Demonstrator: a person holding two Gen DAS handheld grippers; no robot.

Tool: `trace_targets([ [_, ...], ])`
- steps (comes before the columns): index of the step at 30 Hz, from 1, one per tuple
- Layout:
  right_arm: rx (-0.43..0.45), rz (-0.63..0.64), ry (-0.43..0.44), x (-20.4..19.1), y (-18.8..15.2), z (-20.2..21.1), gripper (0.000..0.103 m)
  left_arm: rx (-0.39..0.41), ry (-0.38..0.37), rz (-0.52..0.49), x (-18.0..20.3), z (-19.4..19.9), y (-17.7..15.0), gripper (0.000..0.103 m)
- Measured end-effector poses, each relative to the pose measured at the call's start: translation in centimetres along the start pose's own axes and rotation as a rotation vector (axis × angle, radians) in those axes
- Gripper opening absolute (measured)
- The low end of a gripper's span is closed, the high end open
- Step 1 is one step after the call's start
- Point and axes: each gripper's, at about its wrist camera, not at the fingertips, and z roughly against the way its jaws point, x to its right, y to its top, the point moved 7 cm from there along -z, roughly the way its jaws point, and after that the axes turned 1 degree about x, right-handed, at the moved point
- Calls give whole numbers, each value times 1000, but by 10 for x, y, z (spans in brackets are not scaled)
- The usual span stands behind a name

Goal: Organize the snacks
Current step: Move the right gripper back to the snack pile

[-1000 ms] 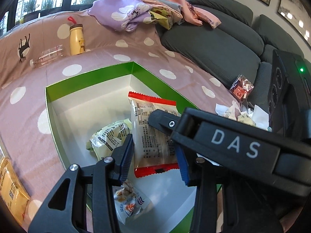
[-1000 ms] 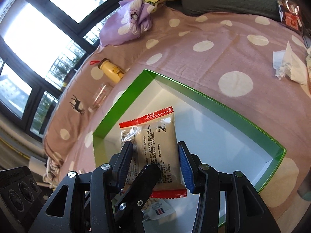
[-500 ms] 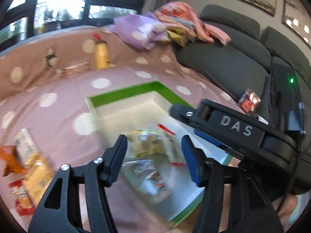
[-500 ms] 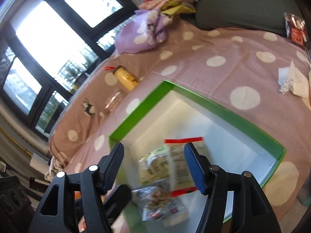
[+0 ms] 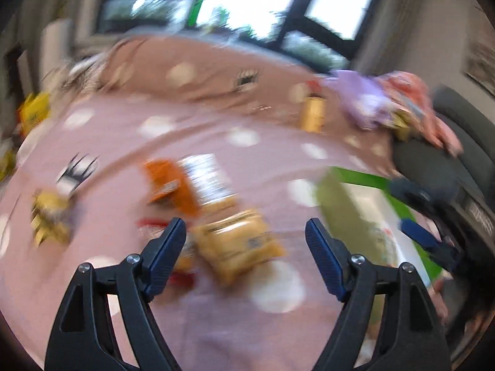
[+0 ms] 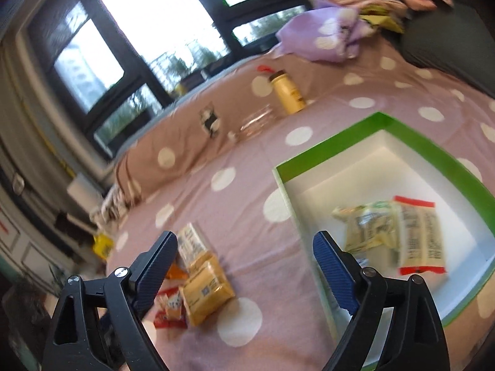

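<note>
A white box with a green rim [image 6: 386, 120] sits on the pink spotted cloth and holds a red-edged white packet [image 6: 420, 235] and a green-white packet [image 6: 368, 225]. Left of the box lie loose snacks: a yellow packet [image 6: 207, 290], small red packets [image 6: 170, 309] and a white packet [image 6: 191, 241]. My right gripper [image 6: 246, 238] hangs over the cloth between box and pile, its jaws opening with nothing between them. The blurred left wrist view shows my left gripper [image 5: 244, 225] above the yellow packet [image 5: 238, 241] and an orange packet [image 5: 170, 185], jaws opening and empty.
A yellow bottle [image 6: 287, 92] stands at the back beside a clear container [image 6: 256, 120] lying on its side. Purple and pink fabric [image 6: 324, 37] is heaped by the grey sofa [image 6: 448, 31]. Another yellow packet [image 5: 49, 216] lies far left. Windows run behind.
The right gripper let go of the red-edged packet, which now lies in the box. Both grippers opened wide and swung left, away from the box and toward the loose snacks.
</note>
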Motion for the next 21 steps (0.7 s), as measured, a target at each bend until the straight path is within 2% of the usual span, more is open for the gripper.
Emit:
trace_targets([
  [4,-53,56,25,-24,-16,-15,90,-9,22,135,-31,4,1,79],
  [6,-78,71,31,-31,-22,-21,90,-20,33,154,-35,5,0,79],
  [11,-130,103,26,-45,-39,-32,90,-47,63,135,-40,10,-7,79],
  [17,-185,64,77,-52,-51,-43,90,-62,64,136,-50,11,-11,80],
  [21,-201,50,77,-54,-55,-48,90,-87,80,127,-53,6,-15,80],
])
